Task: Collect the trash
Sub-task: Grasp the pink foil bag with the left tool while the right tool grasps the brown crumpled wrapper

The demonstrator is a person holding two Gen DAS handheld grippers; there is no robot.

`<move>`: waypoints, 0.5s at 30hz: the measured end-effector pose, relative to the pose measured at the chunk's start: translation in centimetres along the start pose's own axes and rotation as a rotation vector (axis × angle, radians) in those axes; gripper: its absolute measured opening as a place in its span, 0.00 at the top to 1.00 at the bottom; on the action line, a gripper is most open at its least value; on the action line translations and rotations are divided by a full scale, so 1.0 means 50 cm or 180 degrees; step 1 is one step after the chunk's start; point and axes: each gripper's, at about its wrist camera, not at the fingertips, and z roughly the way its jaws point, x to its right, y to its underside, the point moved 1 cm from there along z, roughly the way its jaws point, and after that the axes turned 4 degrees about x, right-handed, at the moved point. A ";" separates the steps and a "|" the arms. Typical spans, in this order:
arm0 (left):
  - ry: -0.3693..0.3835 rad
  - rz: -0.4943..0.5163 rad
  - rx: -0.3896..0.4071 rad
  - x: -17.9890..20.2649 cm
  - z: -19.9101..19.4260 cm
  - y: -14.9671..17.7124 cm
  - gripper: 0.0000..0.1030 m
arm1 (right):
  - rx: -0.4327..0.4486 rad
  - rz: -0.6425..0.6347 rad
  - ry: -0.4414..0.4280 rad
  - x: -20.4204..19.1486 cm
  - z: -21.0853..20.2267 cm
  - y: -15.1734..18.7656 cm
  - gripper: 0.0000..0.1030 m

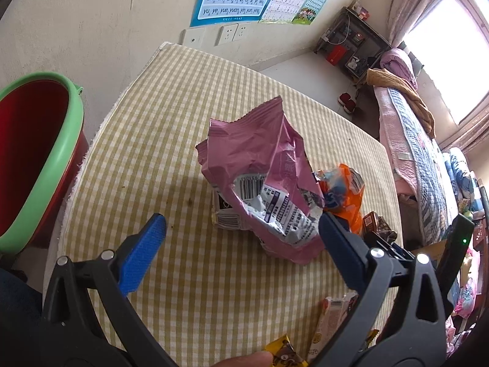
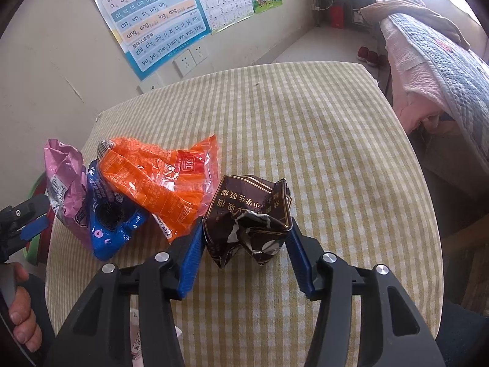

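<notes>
A crumpled pink snack bag (image 1: 262, 177) lies on the checked tablecloth (image 1: 183, 122). My left gripper (image 1: 241, 223) is open around the bag's near end, its right finger touching the bag. In the right wrist view my right gripper (image 2: 246, 232) has both blue fingers against a crushed brown cigarette pack (image 2: 247, 214) that rests on the table. Beside the pack lie an orange wrapper (image 2: 162, 177), a blue wrapper (image 2: 110, 214) and the pink bag (image 2: 65, 189). The left gripper shows at the left edge (image 2: 30, 220).
A red bin with a green rim (image 1: 33, 159) stands left of the table by the wall. Small wrappers (image 1: 333, 321) lie at the table's near edge. A bed (image 1: 421, 159) stands to the right, beyond the table. Posters and sockets are on the wall.
</notes>
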 end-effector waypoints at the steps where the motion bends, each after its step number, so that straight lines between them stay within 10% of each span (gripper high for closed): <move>1: 0.0023 -0.0055 -0.0022 -0.004 0.007 -0.001 0.05 | 0.0013 -0.0005 -0.0016 0.000 -0.002 0.000 0.51; 7: 0.0085 -0.0335 -0.0103 -0.024 0.037 -0.016 0.07 | 0.0027 0.0007 -0.0083 0.004 -0.004 -0.001 0.51; 15: 0.0226 -0.0380 -0.0196 -0.014 0.052 -0.024 0.55 | 0.0029 0.0054 -0.0126 0.006 -0.005 -0.006 0.51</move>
